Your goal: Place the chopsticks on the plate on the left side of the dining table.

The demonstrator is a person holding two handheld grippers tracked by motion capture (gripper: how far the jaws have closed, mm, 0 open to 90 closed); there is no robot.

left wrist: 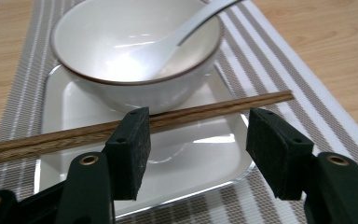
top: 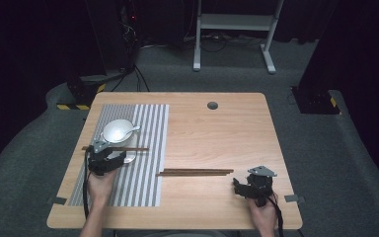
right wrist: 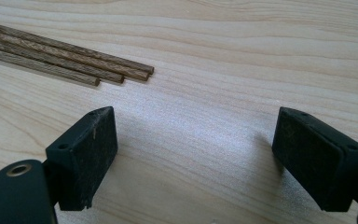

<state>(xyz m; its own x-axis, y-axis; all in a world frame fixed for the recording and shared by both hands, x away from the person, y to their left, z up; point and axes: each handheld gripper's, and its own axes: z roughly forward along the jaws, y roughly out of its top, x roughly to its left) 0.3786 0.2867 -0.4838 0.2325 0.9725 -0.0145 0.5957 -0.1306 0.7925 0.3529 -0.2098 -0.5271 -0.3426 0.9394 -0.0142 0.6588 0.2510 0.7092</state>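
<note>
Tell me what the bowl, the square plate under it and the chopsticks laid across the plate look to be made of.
Bowl: probably glazed ceramic, glossy white with bright glare and a thin brown rim.
Square plate: likely the same glazed ceramic, though melamine is possible; smooth, white, mirror-like reflections.
Chopsticks: wood or bamboo, matte brown with dark lengthwise grain streaks.

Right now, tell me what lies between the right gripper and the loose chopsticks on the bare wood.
Nothing: in the right gripper view, bare tabletop separates the open right gripper from the chopsticks.
</note>
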